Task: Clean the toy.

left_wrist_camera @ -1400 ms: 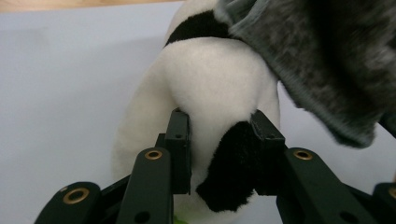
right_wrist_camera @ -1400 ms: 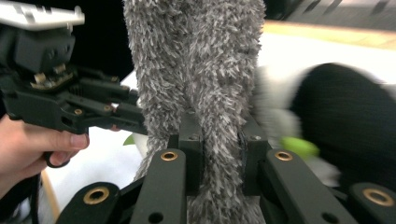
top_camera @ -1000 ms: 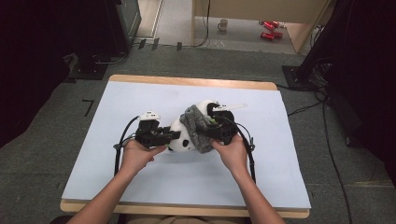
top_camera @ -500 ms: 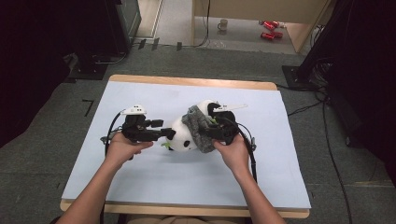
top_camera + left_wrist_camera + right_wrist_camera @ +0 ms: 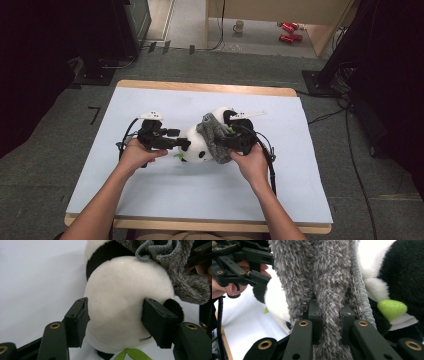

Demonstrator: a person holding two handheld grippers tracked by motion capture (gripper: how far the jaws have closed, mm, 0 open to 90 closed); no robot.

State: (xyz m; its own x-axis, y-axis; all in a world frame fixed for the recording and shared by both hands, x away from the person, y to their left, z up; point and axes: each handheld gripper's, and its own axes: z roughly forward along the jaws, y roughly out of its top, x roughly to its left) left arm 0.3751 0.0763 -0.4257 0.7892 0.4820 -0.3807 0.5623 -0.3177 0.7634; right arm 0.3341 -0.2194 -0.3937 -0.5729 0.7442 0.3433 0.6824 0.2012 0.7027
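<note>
While the right gripper [image 5: 231, 141] pinches the grey fuzzy garment [image 5: 322, 277] bunched on the panda plush [image 5: 125, 305] at mid-table, the left gripper [image 5: 116, 322], jaws just opening, brackets its soft, light, squashy head without pressing; grip fabric edge.

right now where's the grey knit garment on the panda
In the high view the grey knit garment sits bunched around the panda plush near the table's middle, right of the panda's white head, pinched by the right gripper.

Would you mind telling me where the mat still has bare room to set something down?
The mat is bare along its left, near and right edges. The middle is crowded by the plush panda, grey knit garment and both grippers.
</note>
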